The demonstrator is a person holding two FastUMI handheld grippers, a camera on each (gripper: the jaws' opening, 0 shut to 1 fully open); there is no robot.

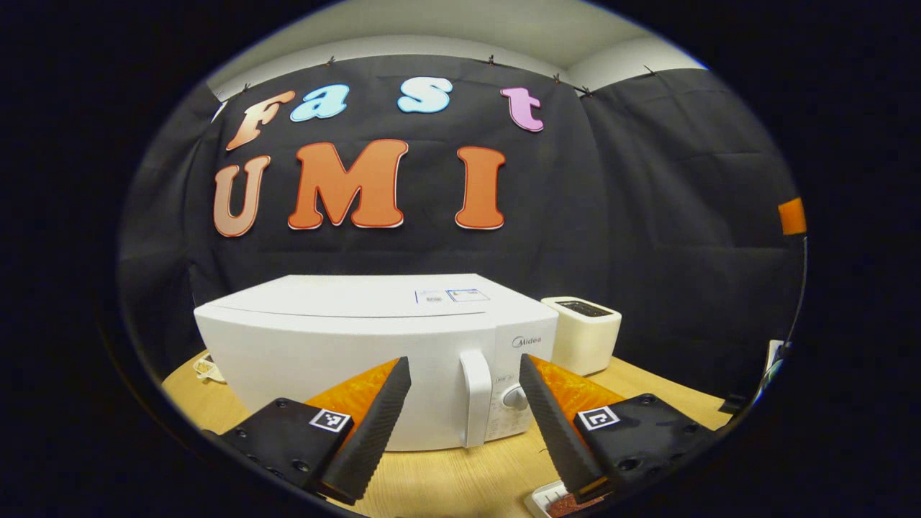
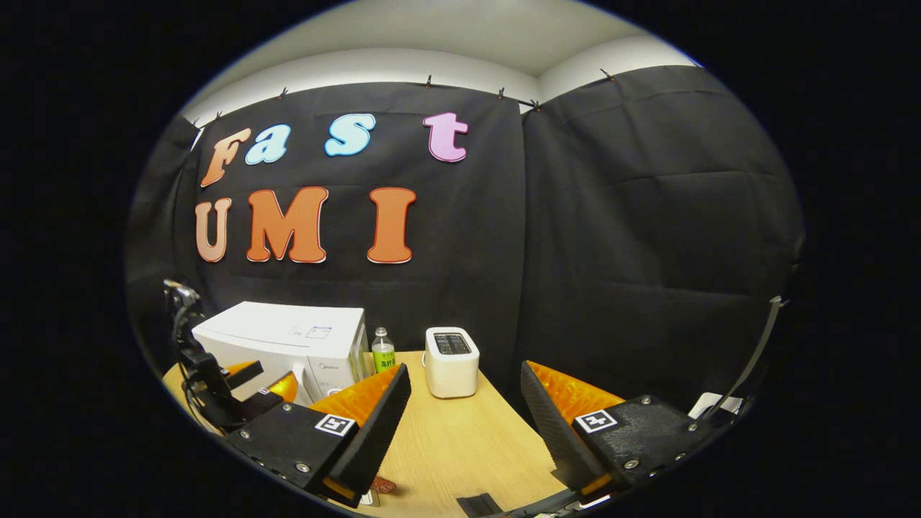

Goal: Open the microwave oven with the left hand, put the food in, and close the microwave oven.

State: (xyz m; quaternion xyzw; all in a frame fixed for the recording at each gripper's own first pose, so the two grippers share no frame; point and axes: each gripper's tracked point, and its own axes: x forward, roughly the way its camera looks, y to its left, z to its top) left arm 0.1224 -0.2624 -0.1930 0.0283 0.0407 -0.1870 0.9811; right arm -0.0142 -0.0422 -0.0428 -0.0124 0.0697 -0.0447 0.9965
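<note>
The table (image 1: 446, 482) is pale wood, and in the left gripper view its near edge curves along the bottom of the frame, with a bare strip of wood between that edge and the microwave (image 1: 374, 345). In the right gripper view a wide bare stretch of tabletop runs up the middle of the frame, from the bottom edge to the toaster (image 2: 451, 362).

The left gripper (image 1: 464, 414) has its fingers spread wide apart, holding nothing, one to either side of the door handle (image 1: 476, 396) at lower centre, though neither touches it. The right gripper (image 2: 464, 417) is also spread wide and empty, hanging above the bare wood.

The toaster stands just right of the microwave in the left gripper view, at mid-right. A bottle (image 2: 383, 350) with a green label stands between microwave and toaster in the right gripper view, close to the microwave's side. At the bottom right of the left gripper view a white tray (image 1: 541, 498) pokes out from under the right finger, with something reddish in it; I cannot tell what. A small reddish-brown thing (image 2: 383, 485) lies at the bottom of the right gripper view, partly hidden.

The microwave is white, door closed, sitting at centre of the left gripper view and at lower left of the right gripper view. Its vertical handle stands beside a round knob (image 1: 514, 397).
</note>
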